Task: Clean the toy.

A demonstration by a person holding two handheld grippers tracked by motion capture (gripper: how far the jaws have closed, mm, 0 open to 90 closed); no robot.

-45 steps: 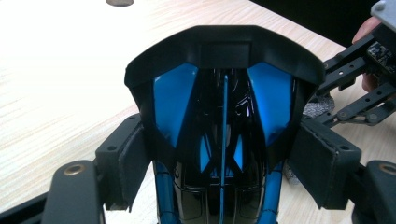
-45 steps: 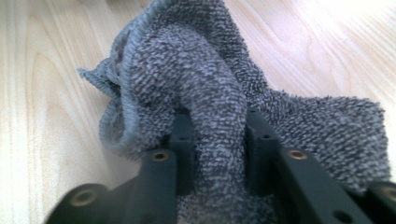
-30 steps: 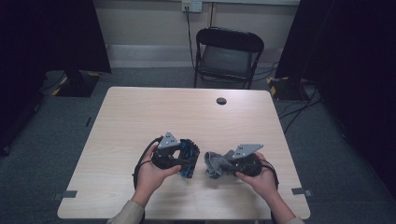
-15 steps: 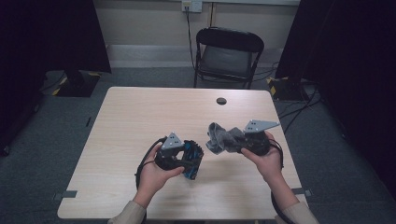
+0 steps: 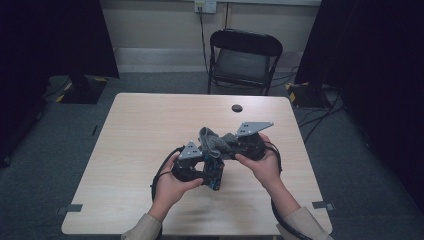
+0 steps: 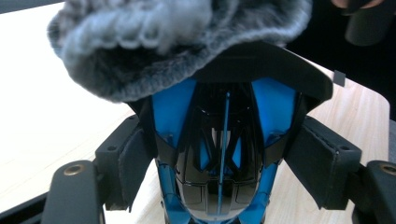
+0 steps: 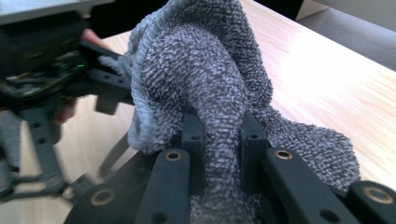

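My left gripper is shut on a glossy blue and black casing, its pads pressing both sides. The casing is held low over the table's front middle. My right gripper is shut on a grey knitted cloth, just up and right of the left one. In the right gripper view the cloth bunches up between the jaws of the right gripper, with the left gripper close behind it. The cloth drapes over the casing's far end.
Both grippers are held over the front of a light wooden table. A small black disc lies near the far edge. A black folding chair stands behind the table, with dark curtains on both sides.
My right gripper has risen with the grey cloth and swung left toward the left gripper, so the cloth now hangs over the casing. The left hand has stayed in place.
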